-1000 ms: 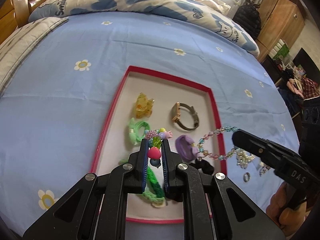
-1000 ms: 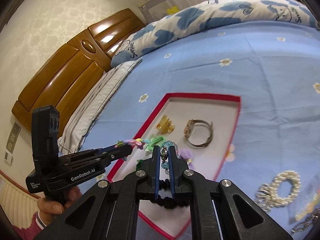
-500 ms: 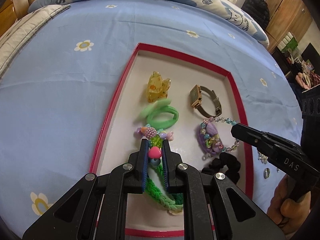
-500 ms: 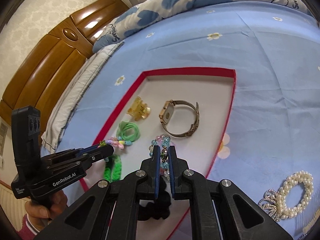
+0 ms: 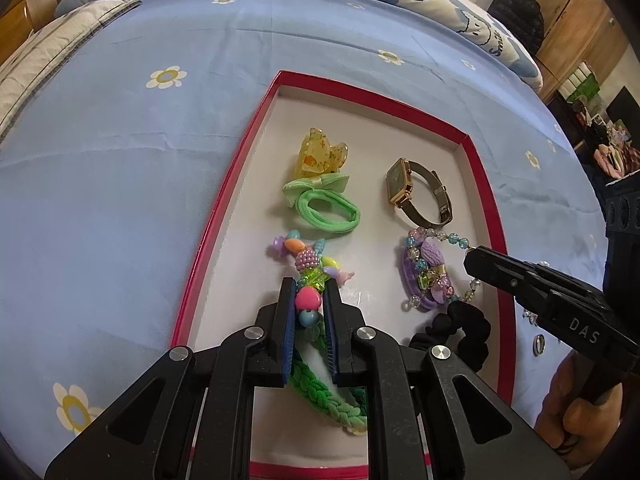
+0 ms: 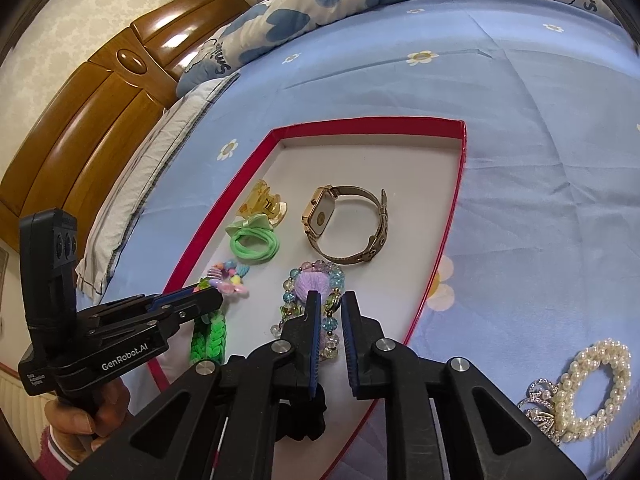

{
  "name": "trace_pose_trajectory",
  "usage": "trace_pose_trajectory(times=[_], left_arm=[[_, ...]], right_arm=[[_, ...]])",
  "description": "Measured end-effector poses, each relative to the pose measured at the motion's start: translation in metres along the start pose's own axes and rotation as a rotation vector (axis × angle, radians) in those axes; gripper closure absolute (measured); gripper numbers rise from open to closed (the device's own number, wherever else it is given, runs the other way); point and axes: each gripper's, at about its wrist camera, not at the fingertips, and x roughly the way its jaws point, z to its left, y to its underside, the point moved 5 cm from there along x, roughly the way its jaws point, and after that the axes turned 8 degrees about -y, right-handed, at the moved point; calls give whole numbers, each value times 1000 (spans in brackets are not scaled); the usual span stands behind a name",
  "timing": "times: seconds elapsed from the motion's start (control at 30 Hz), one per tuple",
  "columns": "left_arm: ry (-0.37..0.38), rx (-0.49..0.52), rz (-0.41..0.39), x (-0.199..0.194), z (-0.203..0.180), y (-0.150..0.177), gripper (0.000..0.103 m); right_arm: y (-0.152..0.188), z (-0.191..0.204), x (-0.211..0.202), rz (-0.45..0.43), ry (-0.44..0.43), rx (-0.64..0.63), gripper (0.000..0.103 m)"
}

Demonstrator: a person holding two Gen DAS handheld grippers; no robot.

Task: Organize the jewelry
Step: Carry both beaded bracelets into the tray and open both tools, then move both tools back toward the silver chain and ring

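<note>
Jewelry lies in a red-rimmed tray (image 5: 224, 200) on the blue flowered bedspread (image 5: 100, 180). Left column, far to near, along the tray's left rim: yellow hair claw (image 5: 322, 154), light green bow hair tie (image 5: 324, 206), then the pastel charm bracelet (image 5: 308, 258). My left claw (image 5: 308, 300) is pinching that charm bracelet, a pink heart bead pressed between the blue pads; the rest of it is lying on the tray floor. A braided green band (image 5: 328, 394) sits under that claw near the tray's near edge.

Right column: gold watch (image 5: 420, 196) toward the far right corner, then a purple scrunchie (image 6: 312, 284) with the clear-bead bracelet (image 6: 332, 276) draped over it. My right claw (image 6: 332, 320) stands spread just above those beads, gripping nothing. Black scrunchie (image 5: 464, 332) near the right rim, closest to me.

Off the tray, right side on the bedspread: pearl bracelet (image 6: 596, 392), a rhinestone piece (image 6: 540, 400) touching it, a small ring (image 5: 540, 345).
</note>
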Motion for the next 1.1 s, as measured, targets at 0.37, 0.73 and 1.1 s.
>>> trace_pose_trajectory(times=[0.37,0.73,1.1], left_arm=[[-3,-11,1,-8,0,1,74],[30,-9,-38,-36,-17,5,56],[105,26,-68,-69,-60,20,49]], right_arm=[[-1,4,-13,-23,-12,-2,69],[10,-3,-77,-123,5,26,56],[62,-56,-146,-199,95,148,50]])
